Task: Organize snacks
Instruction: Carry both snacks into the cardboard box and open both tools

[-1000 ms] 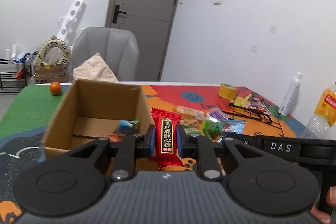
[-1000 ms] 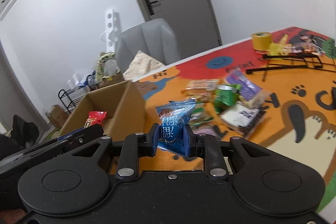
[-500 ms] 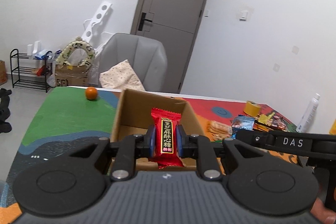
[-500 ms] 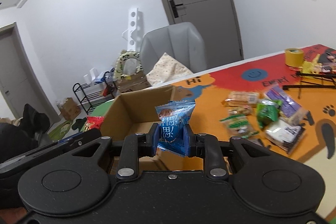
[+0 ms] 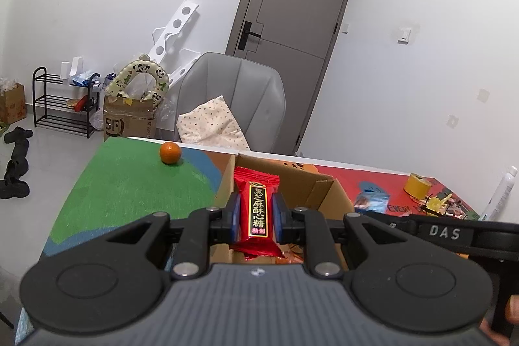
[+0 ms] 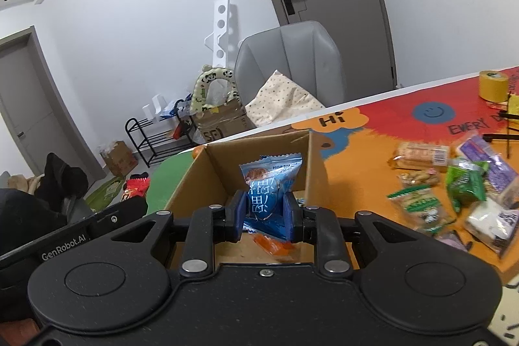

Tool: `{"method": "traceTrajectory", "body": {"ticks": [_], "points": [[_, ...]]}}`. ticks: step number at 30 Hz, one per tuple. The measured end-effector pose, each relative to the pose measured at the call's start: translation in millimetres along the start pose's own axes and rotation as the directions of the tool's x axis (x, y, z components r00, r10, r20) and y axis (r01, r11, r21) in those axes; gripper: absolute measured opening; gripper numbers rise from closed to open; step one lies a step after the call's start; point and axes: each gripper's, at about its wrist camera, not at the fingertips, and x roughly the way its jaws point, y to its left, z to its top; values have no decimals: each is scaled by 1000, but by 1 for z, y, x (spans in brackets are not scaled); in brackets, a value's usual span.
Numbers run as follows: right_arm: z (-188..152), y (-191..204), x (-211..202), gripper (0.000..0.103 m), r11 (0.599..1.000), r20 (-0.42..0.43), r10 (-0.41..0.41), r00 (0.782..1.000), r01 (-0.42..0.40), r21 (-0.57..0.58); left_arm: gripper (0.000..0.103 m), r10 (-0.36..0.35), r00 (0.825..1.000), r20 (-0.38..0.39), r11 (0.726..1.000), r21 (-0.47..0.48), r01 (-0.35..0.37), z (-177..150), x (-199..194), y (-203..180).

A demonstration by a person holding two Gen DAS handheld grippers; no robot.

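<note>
Above the open cardboard box [image 6: 253, 158], both grippers carry a snack each, so the coming release turns on the box mouth lying directly below and ahead of the fingertips. Left gripper [image 5: 256, 213]: jaws clamped nearly together on a red candy packet [image 5: 256, 206], glossy film with crimped ends, long axis upright, poised over the box's left wall. Right gripper [image 6: 264, 211]: likewise pinched tight on a blue snack pouch [image 6: 271, 184], crinkled, puffy foil, upright, over the box's middle and judged the better centred of the two. Box walls are plain corrugated board; an orange wrapper [image 6: 274, 244] lies on its floor. Right of the box, loose snack packets [image 6: 454, 190] remain scattered on the printed tabletop [image 6: 366, 151].
</note>
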Motion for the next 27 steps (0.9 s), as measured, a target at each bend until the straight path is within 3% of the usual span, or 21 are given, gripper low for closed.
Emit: {"method": "traceTrajectory", "body": {"ticks": [6,7,11,13,17,19,27], "points": [[8,3,13,23,1000,-6,16,1000,-16,14,20,-11,1000,-17,1000,1,11,3,16,-4],[9,4,15,23,1000,-3,20,1000,-20,11,23,-7,1000,-23,1000,1,7,3,19,-4],[9,-3,15,45,1000,5,4,1000,-5,30,39,14,999,-37,1000,5,-14,1,21,-5],[8,-10,13,46,999,-1,0,1000,0,46,54,18,999,-35,1000,-8,-19,-1,18,-5],[2,-24,7,58,996,-7,-22,1000,22,89,62,22,998,-55,999,-32,-24,-5,17,-6],[-2,-30,2,62,995,-4,-36,999,37,96,71,14,998,-67,999,-32,-16,-8,16,-9],[-10,-49,-19,83,989,1,-59,998,58,137,86,12,996,-83,1000,2,-12,-15,9,-27]]}}
